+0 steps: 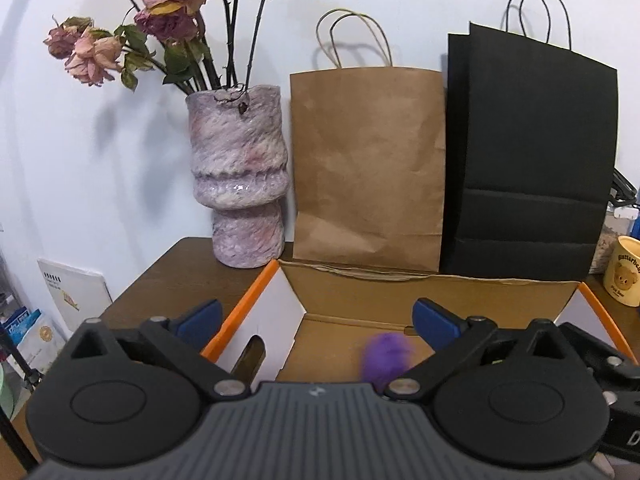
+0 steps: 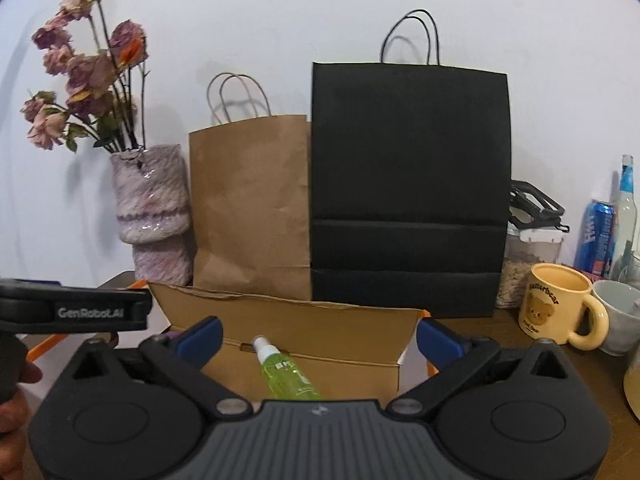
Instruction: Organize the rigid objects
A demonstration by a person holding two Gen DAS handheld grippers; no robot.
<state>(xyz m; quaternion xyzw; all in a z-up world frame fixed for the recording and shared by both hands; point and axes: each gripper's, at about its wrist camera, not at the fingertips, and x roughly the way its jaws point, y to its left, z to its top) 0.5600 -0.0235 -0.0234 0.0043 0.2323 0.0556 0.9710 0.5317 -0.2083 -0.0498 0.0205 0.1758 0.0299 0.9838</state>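
Observation:
An open cardboard box (image 1: 400, 278) with orange-edged flaps stands on the brown table, and both grippers hover over it. My left gripper (image 1: 316, 320) is open, its blue fingertips (image 1: 200, 316) spread wide and touching nothing. A blurred purple object (image 1: 386, 356) shows inside the box, low between the jaws and nearer the right finger. In the right wrist view my right gripper (image 2: 318, 332) is also open. A green spray bottle (image 2: 286, 372) lies inside the box (image 2: 280, 304) between the fingers, touching neither pad. The left gripper's black body (image 2: 80, 312) juts in from the left.
Behind the box stand a pink-purple vase (image 1: 240, 184) of dried roses, a brown paper bag (image 1: 368, 168) and a black paper bag (image 1: 528, 160). To the right are a yellow bear mug (image 2: 556, 308), a white mug (image 2: 616, 316), a blue can (image 2: 596, 236), a bottle and a jar.

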